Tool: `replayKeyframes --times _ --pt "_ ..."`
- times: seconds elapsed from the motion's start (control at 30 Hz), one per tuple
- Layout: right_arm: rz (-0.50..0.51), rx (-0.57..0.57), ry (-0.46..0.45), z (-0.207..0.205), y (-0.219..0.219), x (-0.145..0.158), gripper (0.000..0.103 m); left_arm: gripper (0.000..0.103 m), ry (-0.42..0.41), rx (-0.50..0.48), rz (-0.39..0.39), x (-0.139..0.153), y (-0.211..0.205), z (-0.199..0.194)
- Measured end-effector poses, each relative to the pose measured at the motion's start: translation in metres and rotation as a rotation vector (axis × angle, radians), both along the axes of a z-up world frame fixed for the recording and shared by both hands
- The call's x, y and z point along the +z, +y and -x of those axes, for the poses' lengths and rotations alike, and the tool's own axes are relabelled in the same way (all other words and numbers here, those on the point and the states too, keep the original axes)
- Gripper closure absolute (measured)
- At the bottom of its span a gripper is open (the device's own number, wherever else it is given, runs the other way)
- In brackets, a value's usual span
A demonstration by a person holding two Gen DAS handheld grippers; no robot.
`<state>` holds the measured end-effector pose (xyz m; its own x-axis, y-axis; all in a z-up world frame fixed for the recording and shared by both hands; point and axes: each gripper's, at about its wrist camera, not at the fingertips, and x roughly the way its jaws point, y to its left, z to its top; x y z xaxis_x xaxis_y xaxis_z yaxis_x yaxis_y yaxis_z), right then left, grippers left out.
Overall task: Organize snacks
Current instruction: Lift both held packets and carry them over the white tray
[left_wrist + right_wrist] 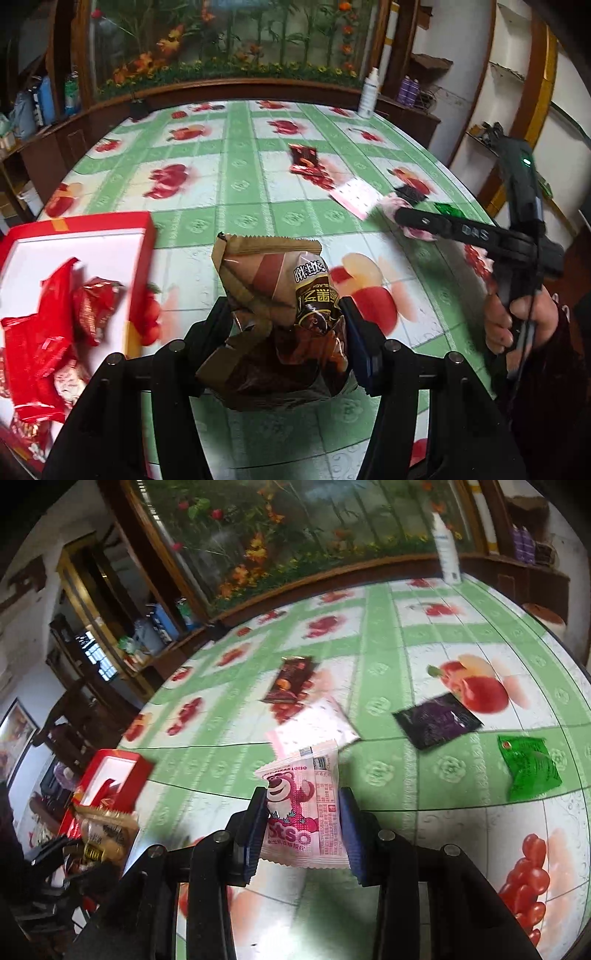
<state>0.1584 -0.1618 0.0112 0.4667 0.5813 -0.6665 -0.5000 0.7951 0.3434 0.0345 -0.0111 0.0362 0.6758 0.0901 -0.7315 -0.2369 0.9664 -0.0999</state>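
Observation:
My left gripper (286, 317) is shut on a brown snack packet (273, 295), held above the table just right of the red box (146, 236), which has a white inside and several red packets (44, 332). My right gripper (303, 808) is shut on a pink bear-print packet (303, 805) above the table. In the left wrist view the right gripper (402, 214) shows at the right with the pink packet (391, 206). In the right wrist view the red box (110, 779) and the brown packet (107, 834) lie at the far left.
On the green fruit-print tablecloth (388, 657) lie a dark red packet (290, 679), a pale pink packet (314, 727), a black-purple packet (436, 720) and a green packet (528, 768). A white bottle (447, 554) stands at the far edge. Shelves and a flower display surround the table.

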Motion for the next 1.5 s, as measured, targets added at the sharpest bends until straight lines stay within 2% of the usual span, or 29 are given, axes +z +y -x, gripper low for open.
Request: replayKeyframes --times 0.17,0.37,0.53,1.13,1.5 --pt "0.022 0.033 -0.053 0.011 0.009 0.006 0.064 0.046 -0.022 0.056 -0.044 0.005 0.007 0.005" --pt "0.042 0.023 -0.055 0.010 0.010 0.005 0.064 0.046 -0.049 0.122 -0.093 0.013 0.017 0.011" --pt "0.055 0.016 -0.055 0.009 0.010 0.003 0.064 0.046 -0.061 0.154 -0.104 0.016 0.026 0.016" --pt "0.103 -0.052 -0.067 0.004 0.004 -0.002 0.063 0.046 -0.074 0.233 -0.090 0.017 0.060 0.041" --pt "0.081 -0.159 -0.089 -0.001 -0.015 0.004 0.063 0.046 -0.102 0.355 -0.084 0.021 0.104 0.080"
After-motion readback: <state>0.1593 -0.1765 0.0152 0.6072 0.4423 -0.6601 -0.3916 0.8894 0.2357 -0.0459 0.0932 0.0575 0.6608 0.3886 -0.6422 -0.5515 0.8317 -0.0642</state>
